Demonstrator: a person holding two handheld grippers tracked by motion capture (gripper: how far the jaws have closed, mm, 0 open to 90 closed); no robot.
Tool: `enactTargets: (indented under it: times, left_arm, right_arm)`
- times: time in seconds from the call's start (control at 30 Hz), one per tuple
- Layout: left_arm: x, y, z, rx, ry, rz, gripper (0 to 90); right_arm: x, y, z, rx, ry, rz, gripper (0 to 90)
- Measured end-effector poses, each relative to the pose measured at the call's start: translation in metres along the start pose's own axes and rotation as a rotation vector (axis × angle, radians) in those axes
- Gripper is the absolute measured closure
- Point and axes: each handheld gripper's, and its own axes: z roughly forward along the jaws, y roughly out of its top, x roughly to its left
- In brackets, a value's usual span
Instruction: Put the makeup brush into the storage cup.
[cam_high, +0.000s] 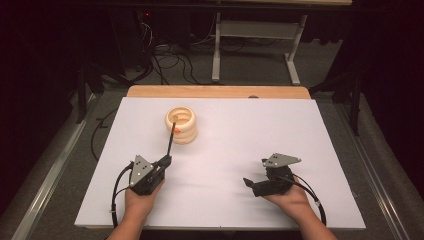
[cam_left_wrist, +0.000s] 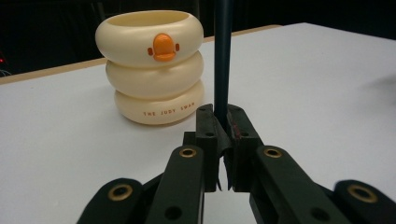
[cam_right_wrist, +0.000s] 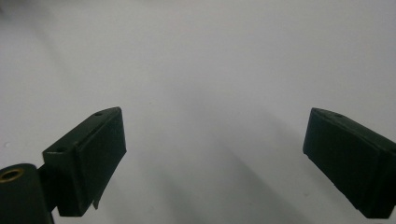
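A thin dark rod (cam_high: 170, 141), slim and straight like a pen or stylus, stood clamped at its lower end between the closed jaws of the left gripper (cam_high: 165, 161), left of centre in the high view. From there it slanted up the frame, its far tip reaching the mouth of a cream holder (cam_high: 181, 125) in the upper middle of the white table. In the left gripper view the rod (cam_left_wrist: 222, 60) rose nearly upright through the centre and ran out of the top edge. The holder (cam_left_wrist: 154, 67), at upper left there, looked like three stacked rings, upright and open-topped, with an orange duck bill on its top ring and small orange lettering on its bottom ring.
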Motion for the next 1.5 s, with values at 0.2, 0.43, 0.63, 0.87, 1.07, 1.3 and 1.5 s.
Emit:
enactTargets:
  times: [0.2,0.43,0.63,0.87,1.07,1.3,1.5]
  left_arm:
    - [0.0,0.0,0.0,-0.008,-0.008,-0.008,85.4]
    - [0.001,0.001,-0.001,-0.015,-0.013,-0.014,85.5]
    - [-0.003,0.003,-0.001,-0.023,-0.019,0.002,85.5]
    - [-0.011,0.013,-0.001,-0.03,-0.033,0.032,85.4]
    - [-0.015,0.015,-0.001,-0.043,-0.041,0.011,85.5]
    - [-0.019,0.023,0.002,-0.047,-0.055,0.031,85.4]
    - [-0.021,0.025,0.007,-0.06,-0.061,0.019,85.5]
  right_arm:
    - [0.002,0.001,0.0,-0.02,0.014,0.004,7.7]
    - [0.003,0.003,-0.002,-0.05,0.021,0.009,8.8]
    - [0.006,0.01,-0.004,-0.091,0.014,-0.007,8.7]
    - [0.007,0.024,-0.008,-0.19,0.045,0.026,10.2]
    - [0.011,0.041,-0.009,-0.244,0.056,0.016,13.2]
    - [0.023,0.056,-0.005,-0.287,0.087,-0.016,16.3]
    - [0.027,0.063,0.0,-0.307,0.092,-0.016,16.3]
